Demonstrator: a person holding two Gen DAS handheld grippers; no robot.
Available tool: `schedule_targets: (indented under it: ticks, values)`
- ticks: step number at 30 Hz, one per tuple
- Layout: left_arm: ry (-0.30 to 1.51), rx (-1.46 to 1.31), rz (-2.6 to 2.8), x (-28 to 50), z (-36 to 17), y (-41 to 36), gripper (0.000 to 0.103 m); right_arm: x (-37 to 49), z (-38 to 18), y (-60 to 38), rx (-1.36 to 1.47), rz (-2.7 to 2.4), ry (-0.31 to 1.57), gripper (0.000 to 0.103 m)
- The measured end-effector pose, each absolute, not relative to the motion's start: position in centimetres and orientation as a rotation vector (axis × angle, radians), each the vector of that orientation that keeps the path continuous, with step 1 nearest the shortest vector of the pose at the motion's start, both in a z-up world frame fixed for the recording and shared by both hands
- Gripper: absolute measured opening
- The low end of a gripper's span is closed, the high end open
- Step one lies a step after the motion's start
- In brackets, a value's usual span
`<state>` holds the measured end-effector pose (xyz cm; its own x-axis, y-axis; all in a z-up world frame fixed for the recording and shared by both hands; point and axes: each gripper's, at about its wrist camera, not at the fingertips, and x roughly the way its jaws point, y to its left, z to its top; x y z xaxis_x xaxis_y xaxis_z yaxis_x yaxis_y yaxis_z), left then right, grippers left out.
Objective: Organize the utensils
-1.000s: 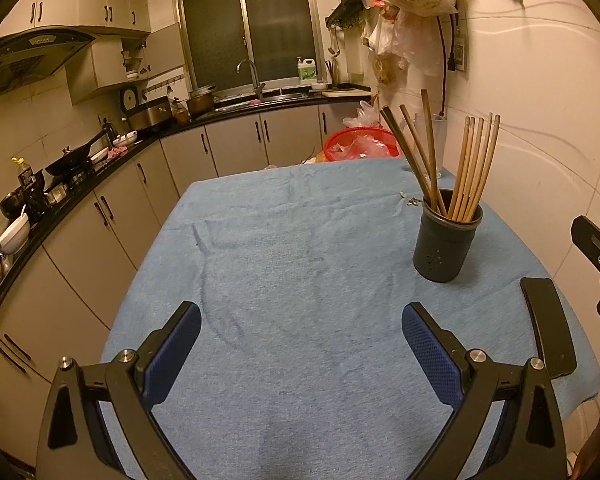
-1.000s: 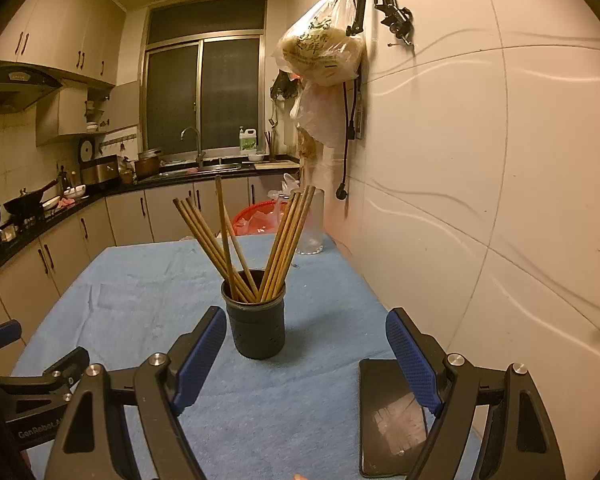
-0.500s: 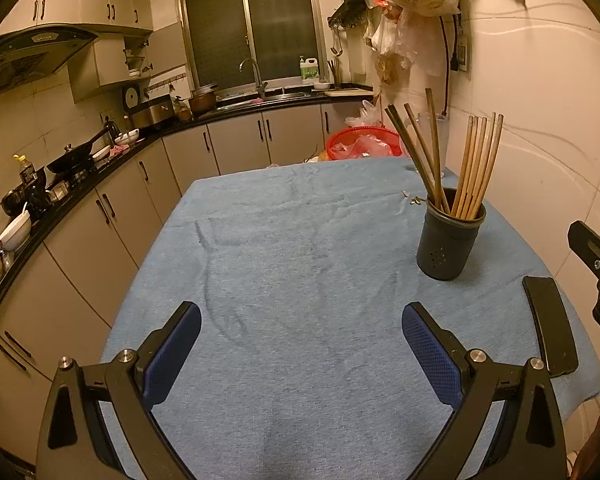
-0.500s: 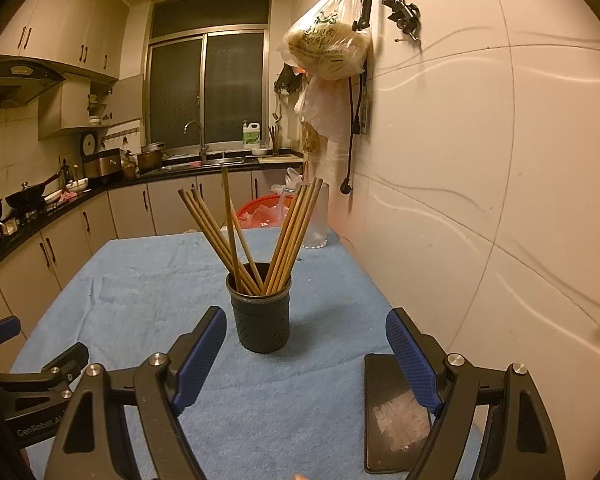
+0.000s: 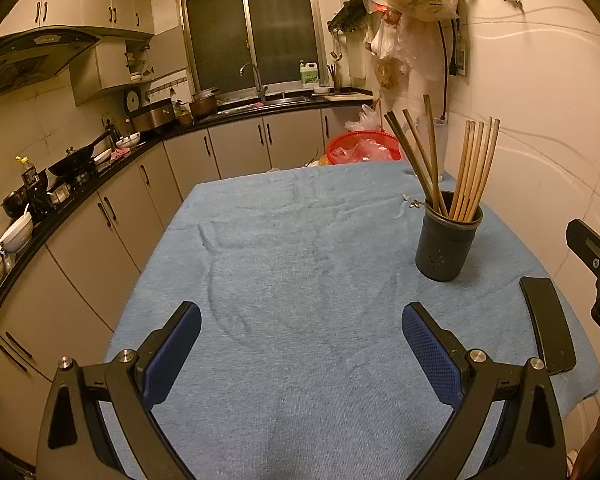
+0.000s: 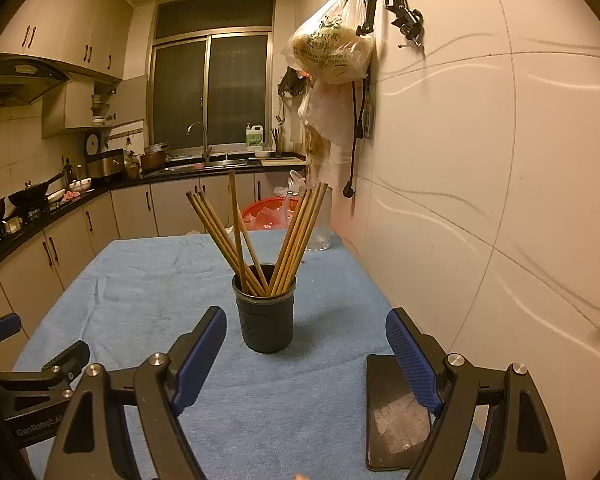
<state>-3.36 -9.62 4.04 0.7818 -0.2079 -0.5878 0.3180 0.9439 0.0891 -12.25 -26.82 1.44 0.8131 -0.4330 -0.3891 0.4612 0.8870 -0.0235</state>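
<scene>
All the chopsticks (image 6: 256,248) are standing in the dark round utensil holder (image 6: 265,318), split into two bunches – one fanning left, one leaning right, tips up. The holder sits upright on the blue cloth (image 5: 300,280) covering the desk, over on the wall side and roughly midway along it.

Right hand-held gripper (image 6: 306,354) is just in front of the holder, lined up with it, blue pads wide apart and nothing between them – released, not touching the holder. Under its right finger a flat black phone-like slab (image 6: 396,412) lies on the cloth by the desk edge near the wall.

Left hand-held gripper (image 5: 300,344) hangs over the bare middle of the cloth, well apart from the holder, jaws spread just as wide and empty. From the left view you can see part of the right gripper poking in at the far right edge.

Some small bits of debris (image 5: 412,201) lie on the cloth behind the holder. At the far end of the desk there's a clear glass (image 6: 320,220) by the wall, with a red basket (image 5: 360,148) of plastic bags beyond it. A bagged bundle (image 6: 332,52) hangs from hooks on the wall, and the kitchen counter with sink (image 6: 220,162) and wok (image 5: 76,158) wraps around the back and left.
</scene>
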Motion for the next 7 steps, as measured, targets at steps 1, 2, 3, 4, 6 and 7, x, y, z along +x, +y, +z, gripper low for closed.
schedule_targets:
  ticks: [1, 2, 3, 4, 6, 7]
  values:
    - [0.61, 0.189, -0.285, -3.4, 4.1, -9.6, 0.1, -12.3, 1.5, -26.8, 0.073, -0.477, 0.397, 0.084]
    - [0.609, 0.19, -0.283, -3.4, 4.1, -9.5, 0.1, -12.3, 1.5, -26.8, 0.073, -0.477, 0.398, 0.084]
    - [0.607, 0.188, -0.279, -3.4, 4.0, -9.4, 0.1, -12.3, 1.5, -26.8, 0.073, -0.477, 0.398, 0.084]
    - [0.613, 0.168, -0.28, -3.2, 4.0, -8.9, 0.1, -12.2, 1.4, -26.8, 0.073, -0.476, 0.399, 0.084]
    - [0.662, 0.122, -0.278, -2.0, 3.4, -8.0, 0.1, -11.6, 1.1, -27.0, 0.077, -0.464, 0.422, 0.087]
    - [0.687, 0.105, -0.27, -1.3, 3.0, -7.5, 0.1, -10.7, 0.6, -27.4, 0.097, -0.444, 0.467, 0.088]
